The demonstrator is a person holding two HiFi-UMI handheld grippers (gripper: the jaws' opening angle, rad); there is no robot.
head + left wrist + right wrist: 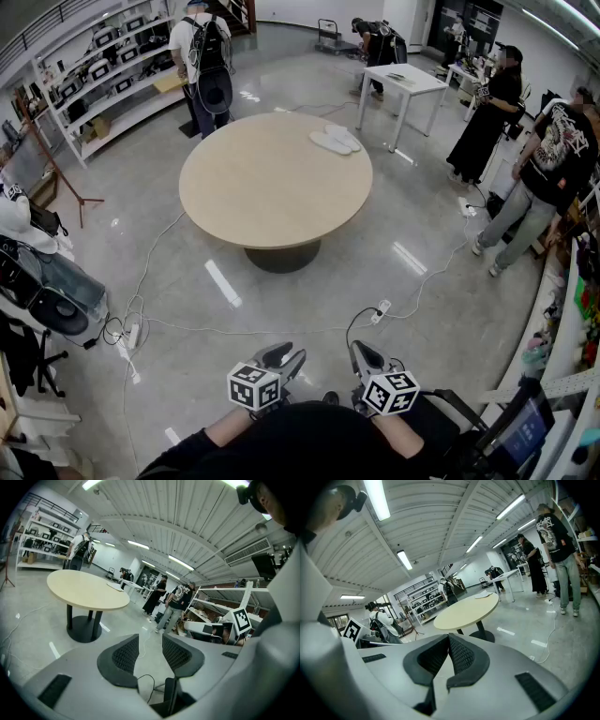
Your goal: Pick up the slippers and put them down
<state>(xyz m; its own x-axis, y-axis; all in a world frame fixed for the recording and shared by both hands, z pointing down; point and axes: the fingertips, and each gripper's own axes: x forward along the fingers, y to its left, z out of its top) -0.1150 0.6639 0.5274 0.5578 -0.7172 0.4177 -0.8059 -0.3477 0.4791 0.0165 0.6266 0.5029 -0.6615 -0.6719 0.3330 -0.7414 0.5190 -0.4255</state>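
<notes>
A pair of white slippers (335, 140) lies side by side on the far right part of a round beige table (272, 183). They show as a pale patch (114, 586) in the left gripper view and as a small white shape (485, 595) in the right gripper view. My left gripper (279, 355) is held low near my body, far from the table, open with nothing between its jaws. My right gripper (366, 357) is beside it, shut and empty.
A white rectangular table (405, 84) stands behind the round one. Shelving (103, 75) lines the back left wall. Cables and a power strip (379, 310) lie on the grey floor. Several people stand around, one by the shelves (204, 56), others at right (544, 178).
</notes>
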